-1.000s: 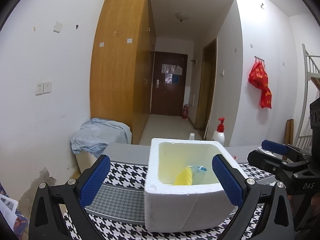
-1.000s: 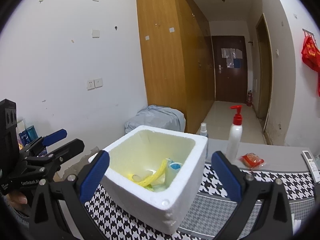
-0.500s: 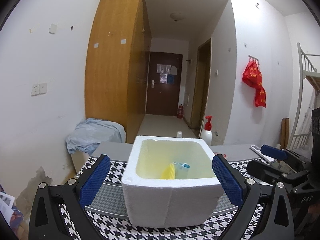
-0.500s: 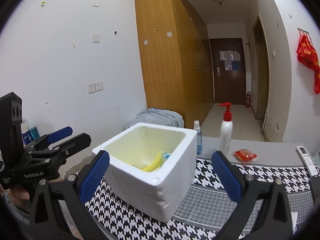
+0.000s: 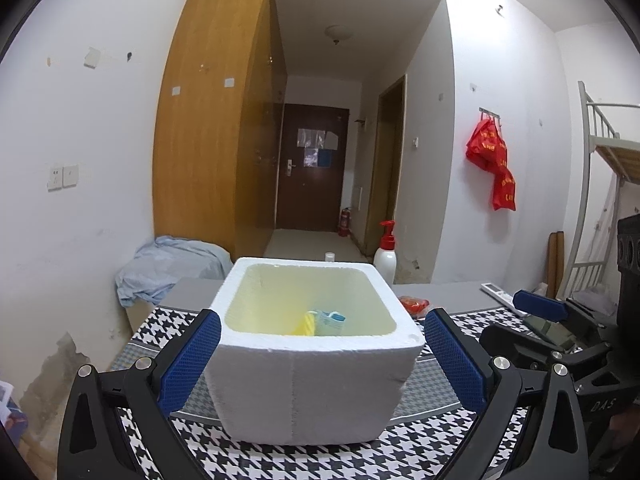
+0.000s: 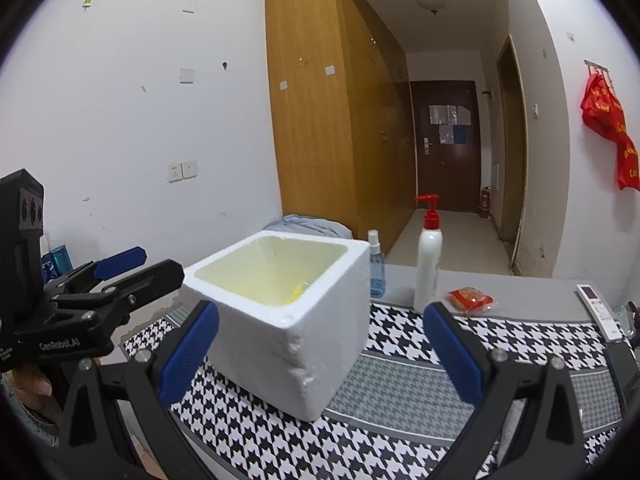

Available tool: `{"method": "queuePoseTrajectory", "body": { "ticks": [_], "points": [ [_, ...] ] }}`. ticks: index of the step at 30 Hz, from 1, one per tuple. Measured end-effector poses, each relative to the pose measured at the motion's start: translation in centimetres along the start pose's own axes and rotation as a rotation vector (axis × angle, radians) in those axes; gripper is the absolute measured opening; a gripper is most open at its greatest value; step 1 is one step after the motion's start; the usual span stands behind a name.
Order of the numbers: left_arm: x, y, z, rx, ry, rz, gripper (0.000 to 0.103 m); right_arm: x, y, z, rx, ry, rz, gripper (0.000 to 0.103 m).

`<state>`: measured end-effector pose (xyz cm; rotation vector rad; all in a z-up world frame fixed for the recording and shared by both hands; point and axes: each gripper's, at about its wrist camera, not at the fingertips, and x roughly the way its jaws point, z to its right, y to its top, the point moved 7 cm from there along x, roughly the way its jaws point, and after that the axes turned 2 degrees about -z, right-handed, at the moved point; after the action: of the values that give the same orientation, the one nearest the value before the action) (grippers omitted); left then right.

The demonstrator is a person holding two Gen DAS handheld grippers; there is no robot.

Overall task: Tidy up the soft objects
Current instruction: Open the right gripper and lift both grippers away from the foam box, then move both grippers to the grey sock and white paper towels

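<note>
A white foam box (image 5: 312, 384) stands on the houndstooth cloth (image 5: 400, 452). Inside it lie a yellow soft item (image 5: 306, 324) and a pale blue one (image 5: 330, 320), mostly hidden by the front wall. My left gripper (image 5: 323, 318) is open, its blue pads level with the box's front corners and holding nothing. My right gripper (image 6: 321, 312) is also open and empty, facing the box (image 6: 280, 340) from its right front corner. Each gripper shows in the other's view: the right gripper (image 5: 516, 322) at the right edge, the left gripper (image 6: 156, 266) at the left edge.
Behind the box stand a white pump bottle (image 6: 428, 264) and a small blue spray bottle (image 6: 376, 270). A red packet (image 6: 470, 298) and a remote (image 6: 598, 308) lie on the grey table to the right. A blue cloth heap (image 5: 172, 268) lies back left.
Both grippers have drawn back and sunk lower, so less of the box's inside shows. In the left view the box has shifted to the centre. Both stay open.
</note>
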<state>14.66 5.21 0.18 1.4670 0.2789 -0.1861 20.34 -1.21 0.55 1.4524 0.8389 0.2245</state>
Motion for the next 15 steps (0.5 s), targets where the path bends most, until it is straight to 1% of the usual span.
{"method": "queuePoseTrajectory", "body": {
  "ticks": [4, 9, 15],
  "points": [
    [0.1, -0.6, 0.3, -0.012, -0.019, -0.009, 0.102, -0.4, -0.5, 0.6, 0.009, -0.016, -0.002, 0.103],
    [-0.1, -1.1, 0.9, 0.014, -0.003, 0.009, 0.102, -1.0, -1.1, 0.7, 0.009, -0.033, 0.003, 0.103],
    [-0.4, -1.9, 1.8, 0.031, -0.006, 0.016, 0.102, -1.3, -2.4, 1.3, 0.017, -0.055, -0.008, 0.103]
  ]
}}
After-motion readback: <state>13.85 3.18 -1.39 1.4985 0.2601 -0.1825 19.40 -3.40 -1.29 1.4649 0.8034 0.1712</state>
